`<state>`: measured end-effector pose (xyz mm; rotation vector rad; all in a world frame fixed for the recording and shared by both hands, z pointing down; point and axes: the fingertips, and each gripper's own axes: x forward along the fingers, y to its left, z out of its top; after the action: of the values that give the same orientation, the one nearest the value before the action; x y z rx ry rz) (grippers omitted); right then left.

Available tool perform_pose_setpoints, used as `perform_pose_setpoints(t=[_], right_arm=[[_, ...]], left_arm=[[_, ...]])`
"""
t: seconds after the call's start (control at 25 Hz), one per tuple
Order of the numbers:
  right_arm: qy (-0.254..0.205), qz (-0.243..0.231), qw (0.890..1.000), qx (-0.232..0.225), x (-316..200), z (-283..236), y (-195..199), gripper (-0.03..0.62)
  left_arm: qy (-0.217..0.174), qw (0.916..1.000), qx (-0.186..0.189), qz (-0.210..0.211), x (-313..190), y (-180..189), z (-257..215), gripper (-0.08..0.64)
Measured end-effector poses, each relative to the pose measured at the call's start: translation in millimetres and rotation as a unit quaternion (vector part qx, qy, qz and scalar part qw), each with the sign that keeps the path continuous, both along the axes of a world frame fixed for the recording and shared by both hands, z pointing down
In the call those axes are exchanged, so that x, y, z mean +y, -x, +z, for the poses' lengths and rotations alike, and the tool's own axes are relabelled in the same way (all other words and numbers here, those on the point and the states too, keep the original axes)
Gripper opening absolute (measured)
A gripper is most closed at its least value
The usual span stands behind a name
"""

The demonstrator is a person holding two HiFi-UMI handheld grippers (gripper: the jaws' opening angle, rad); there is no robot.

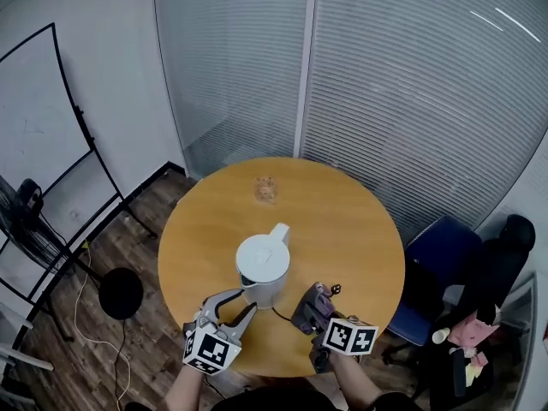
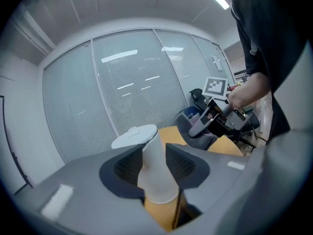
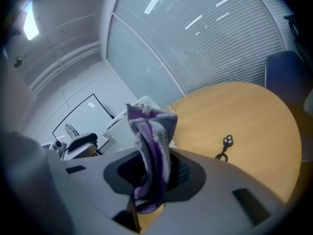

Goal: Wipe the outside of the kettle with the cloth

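The kettle (image 1: 263, 268) stood on the table (image 1: 351, 212) near its front edge, handle clamped in the left gripper (image 1: 243, 303); the right gripper (image 1: 313, 303) pinched the cloth (image 3: 151, 151), 1 end dangling; that end could snag the cord (image 3: 226, 143), or a hard wipe could tip the kettle.

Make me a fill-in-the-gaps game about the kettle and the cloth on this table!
The white plastic kettle stands on a ____ wooden table.
The left hand-held gripper is closed on the kettle's white ____.
The right hand-held gripper holds a purple and grey knitted ____.
Missing words: round; handle; cloth.
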<state>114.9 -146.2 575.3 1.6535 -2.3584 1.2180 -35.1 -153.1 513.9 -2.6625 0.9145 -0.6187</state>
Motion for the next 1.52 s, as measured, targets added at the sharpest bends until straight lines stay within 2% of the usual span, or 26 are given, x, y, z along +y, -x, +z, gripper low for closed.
perform_pose_setpoints(t=[0.12,0.2,0.36,0.52,0.64,1.08,1.52], right_arm=[[-0.021,0.016,1.0,0.015,18,-13,2,0.097],[-0.032,0.027,0.999,0.025,29,-18,5,0.097],[-0.043,0.042,0.998,0.036,50,-26,12,0.097],[-0.049,0.053,0.997,0.042,69,-29,22,0.097],[-0.058,0.057,0.995,0.052,83,-33,30,0.097],[-0.071,0.049,0.992,0.095,129,-34,63,0.097],[-0.061,0.029,0.993,0.1,150,-19,93,0.097]], left_arm=[[0.005,0.9996,0.027,-0.01,11,13,1,0.069],[0.019,0.9988,0.044,-0.01,19,20,7,0.052],[0.029,0.9988,0.041,-0.001,39,29,16,0.011],[0.041,0.9981,0.047,0.003,57,40,24,0.011],[0.054,0.9972,0.049,-0.015,66,53,32,0.011],[0.121,0.9858,0.112,-0.03,107,85,51,0.011],[0.144,0.9833,0.11,-0.019,140,99,72,0.009]])
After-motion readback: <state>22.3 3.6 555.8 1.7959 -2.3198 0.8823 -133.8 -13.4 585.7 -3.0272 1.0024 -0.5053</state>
